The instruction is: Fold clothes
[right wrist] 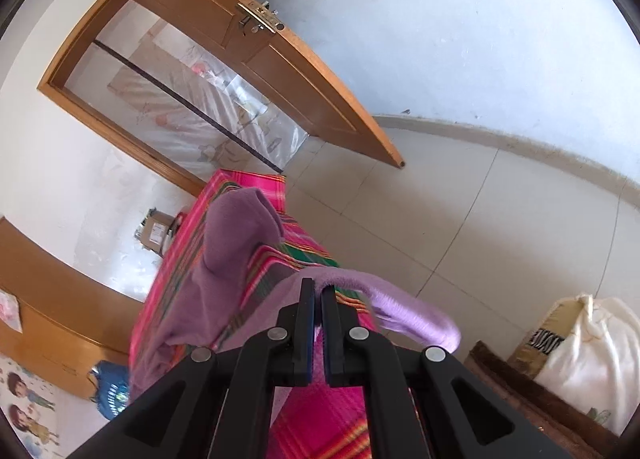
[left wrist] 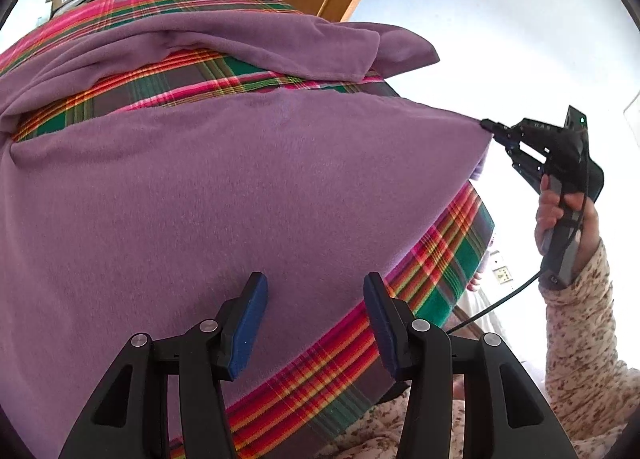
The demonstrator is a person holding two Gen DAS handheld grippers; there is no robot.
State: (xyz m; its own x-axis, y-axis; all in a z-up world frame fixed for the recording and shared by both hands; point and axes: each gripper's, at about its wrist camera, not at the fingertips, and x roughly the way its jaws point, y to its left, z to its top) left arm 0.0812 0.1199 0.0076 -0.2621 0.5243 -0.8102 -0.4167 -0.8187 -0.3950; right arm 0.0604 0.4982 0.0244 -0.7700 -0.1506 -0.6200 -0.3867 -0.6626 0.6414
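A purple fleece garment (left wrist: 224, 195) lies spread over a table covered with a pink, green and red plaid cloth (left wrist: 436, 267). One sleeve (left wrist: 304, 47) is folded across the far side. My left gripper (left wrist: 316, 291) hovers open just above the garment's near edge, with nothing between its blue pads. My right gripper (left wrist: 490, 127) is shut on the garment's right corner and holds it stretched out past the table's edge. In the right wrist view, the right gripper (right wrist: 318, 291) pinches the purple hem (right wrist: 384, 299), which curls over to the right.
An open wooden door (right wrist: 280, 71) and a plastic-curtained doorway (right wrist: 192, 99) stand beyond the table. A cardboard box (right wrist: 156, 233) sits at the far left. White and printed sacks (right wrist: 580, 343) rest on the tiled floor (right wrist: 460, 215) at the right. A floral sleeve (left wrist: 580, 331) holds the right gripper.
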